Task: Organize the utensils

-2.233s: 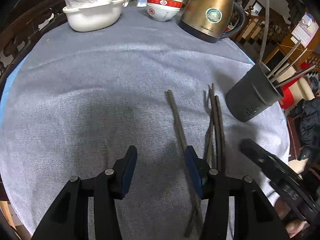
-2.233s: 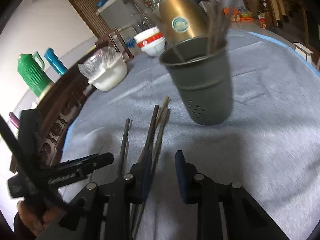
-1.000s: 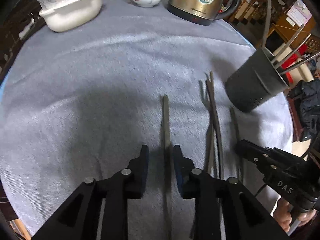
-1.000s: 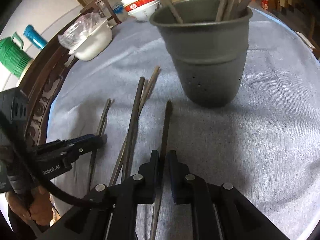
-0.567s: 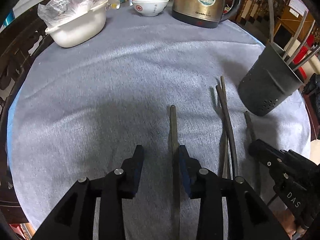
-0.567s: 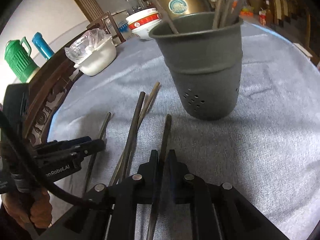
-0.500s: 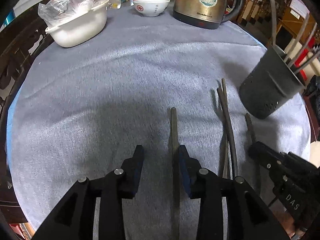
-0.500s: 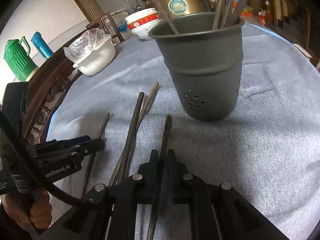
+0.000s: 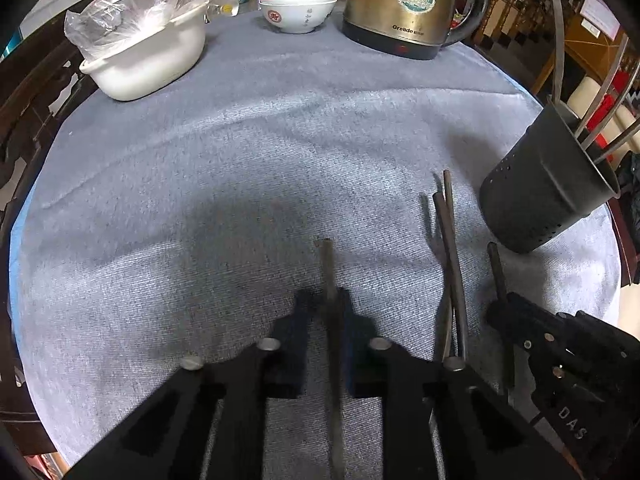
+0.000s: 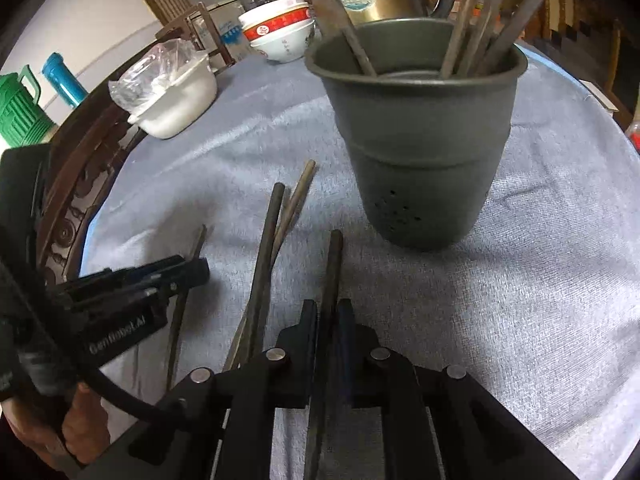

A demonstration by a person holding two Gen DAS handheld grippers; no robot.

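STEP: pick-up | left gripper (image 9: 326, 312): jaws just closing, clamping chopstick (image 9: 328, 268) lying on table (image 9: 200, 180) | right gripper (image 10: 328, 320): jaws clamping second chopstick (image 10: 334, 264) | NEXT: lifting, tilting upright, dropping into holder (image 10: 420, 160).

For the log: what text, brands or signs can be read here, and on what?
"Grelide": kettle, plus small unreadable characters.
"DAS": right gripper body.
"GenRobot.AI", blurred: left gripper body.
Red characters on the bowls: not readable.
Kettle's round badge: too small.
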